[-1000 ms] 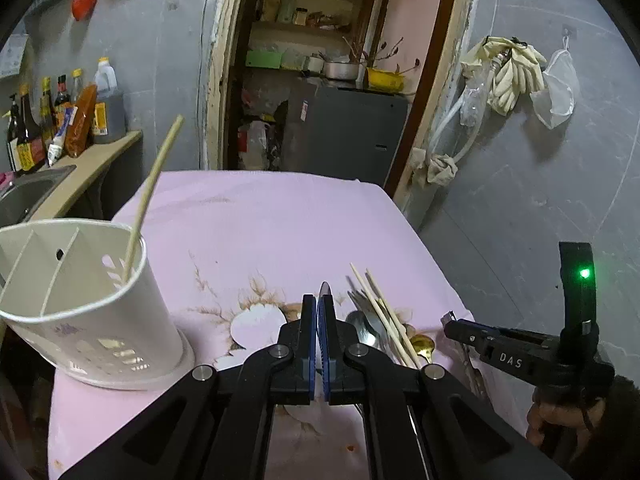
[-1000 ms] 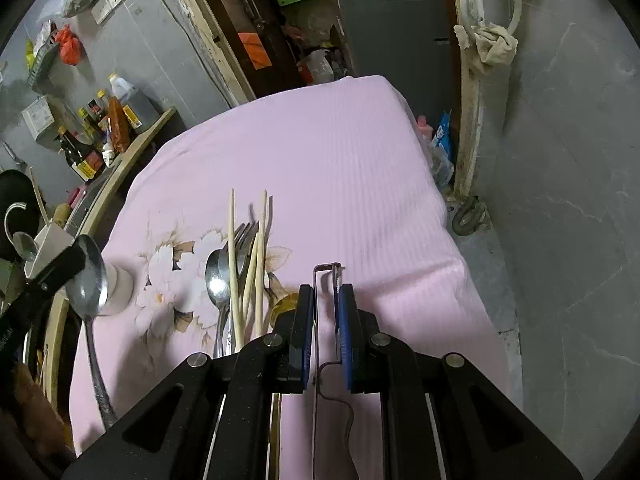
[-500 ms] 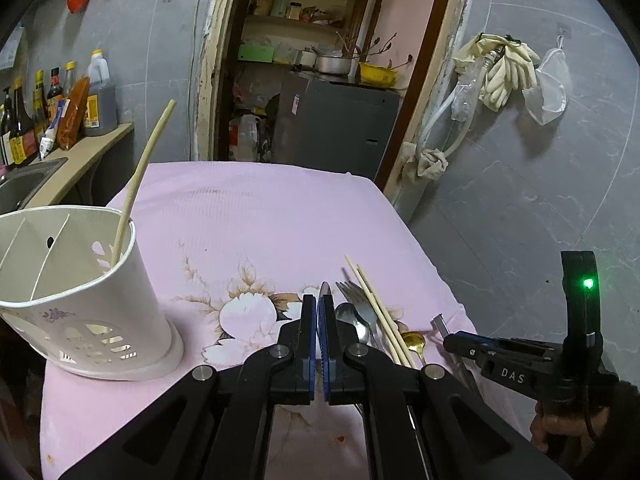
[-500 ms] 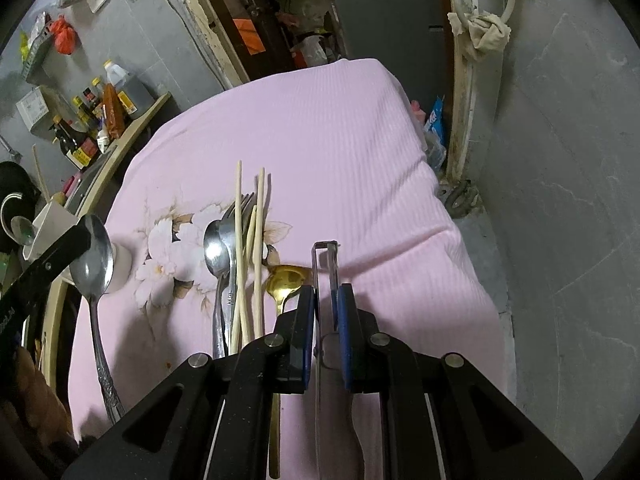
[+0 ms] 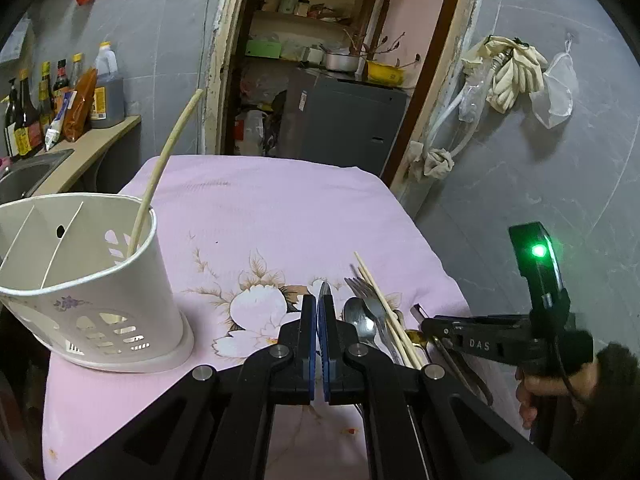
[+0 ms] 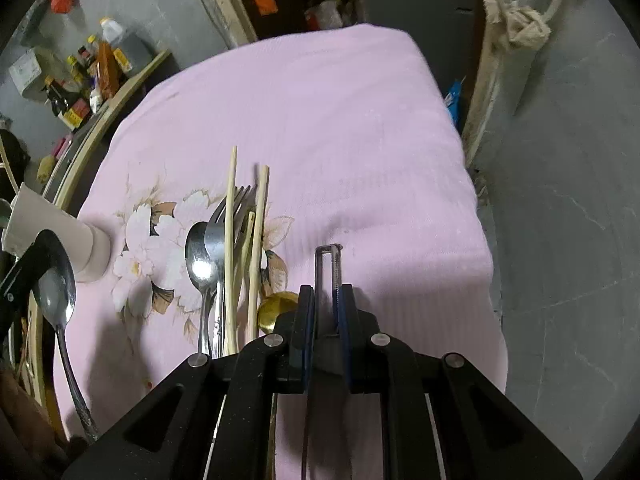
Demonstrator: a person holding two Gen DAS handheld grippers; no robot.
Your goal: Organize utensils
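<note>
Lower and closer to the heap of cutlery than a second ago, the right gripper (image 6: 326, 292) now hides part of the gold spoon (image 6: 276, 308), which showed in full half a second back. Its pads stand slightly apart, pinching a peeler (image 6: 330, 260), a thin metal frame with a toothed blade along one side that juts out past the fingertips. From the left camera this gripper hangs at the right edge of the table, just beside the heap, with a hand (image 5: 560, 384) around its grip and a green lamp lit on top.

The left gripper (image 5: 320, 308) has kept its place. Its blue pads are pressed together on a steel spoon (image 6: 56, 288): only the tip peeks out between them in its own view, while the right camera shows the shiny bowl above the pads and the ornate handle hanging below.

On the pink, ribbed cloth (image 5: 280, 208) with a flower print that covers the table lie a fork (image 6: 236, 204), a second spoon (image 6: 198, 252) and pale wooden chopsticks (image 6: 230, 220), all pointing away, side by side and overlapping. At the near left stands a white plastic holder (image 5: 80, 280), divided inside, its base pierced with slots; a single chopstick (image 5: 168, 152) leans in the compartment at its right end.
</note>
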